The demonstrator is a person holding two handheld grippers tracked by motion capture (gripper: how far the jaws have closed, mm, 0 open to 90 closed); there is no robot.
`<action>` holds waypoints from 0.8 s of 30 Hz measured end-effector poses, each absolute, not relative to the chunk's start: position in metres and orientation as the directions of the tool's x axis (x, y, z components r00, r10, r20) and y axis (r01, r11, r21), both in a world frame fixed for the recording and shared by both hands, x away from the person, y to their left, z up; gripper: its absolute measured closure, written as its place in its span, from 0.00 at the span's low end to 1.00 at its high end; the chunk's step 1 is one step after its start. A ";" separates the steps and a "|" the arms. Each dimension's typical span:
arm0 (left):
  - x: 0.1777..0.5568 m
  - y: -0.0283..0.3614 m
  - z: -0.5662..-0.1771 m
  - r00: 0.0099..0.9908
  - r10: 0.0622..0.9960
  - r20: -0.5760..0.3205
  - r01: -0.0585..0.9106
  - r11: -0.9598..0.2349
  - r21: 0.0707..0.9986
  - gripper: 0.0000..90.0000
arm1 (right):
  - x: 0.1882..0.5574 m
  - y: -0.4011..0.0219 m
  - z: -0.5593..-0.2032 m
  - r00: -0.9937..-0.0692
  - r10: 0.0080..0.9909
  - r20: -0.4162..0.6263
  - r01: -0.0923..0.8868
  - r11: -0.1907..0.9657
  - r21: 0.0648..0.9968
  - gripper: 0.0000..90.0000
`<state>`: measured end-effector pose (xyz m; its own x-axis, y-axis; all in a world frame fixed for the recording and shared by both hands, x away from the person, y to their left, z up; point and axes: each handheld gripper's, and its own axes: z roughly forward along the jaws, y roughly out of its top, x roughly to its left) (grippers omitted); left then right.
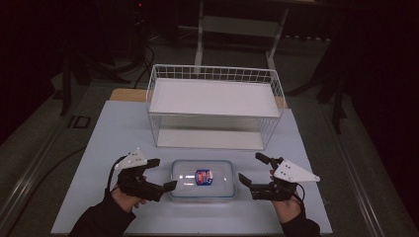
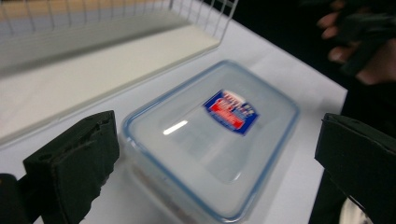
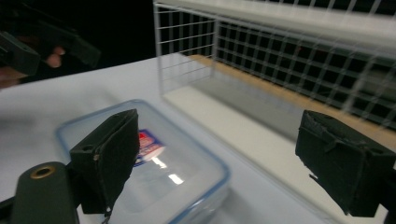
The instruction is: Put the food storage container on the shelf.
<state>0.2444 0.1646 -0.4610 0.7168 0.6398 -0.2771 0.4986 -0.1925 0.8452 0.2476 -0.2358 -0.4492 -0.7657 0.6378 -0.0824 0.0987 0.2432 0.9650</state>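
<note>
A clear plastic box [image 1: 202, 178] with a blue-rimmed lid and a red and blue label lies closed on the white table [image 1: 118, 133], near the front edge. My left gripper [image 1: 165, 173] stands open just left of the box, one jaw close to its left corner. My right gripper [image 1: 249, 167] stands open just right of it, a small gap away. In the left gripper view the box [image 2: 210, 140] lies between and beyond the spread jaws of the left gripper [image 2: 218, 130]. In the right gripper view the box [image 3: 163, 172] sits low, partly behind the left jaw of the right gripper [image 3: 222, 135].
A white wire basket [image 1: 213, 73] with a flat white bottom stands behind the box, at the table's back middle; its mesh wall [image 3: 280, 60] is close to the right gripper. The other hand [image 2: 364, 51] shows across the box. Dark floor surrounds the table.
</note>
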 end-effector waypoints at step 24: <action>0.289 0.173 -0.528 0.387 0.605 -0.696 0.893 -0.059 0.445 0.03 | 0.244 -0.226 -0.464 -0.810 0.586 -0.012 0.240 0.350 0.906 0.12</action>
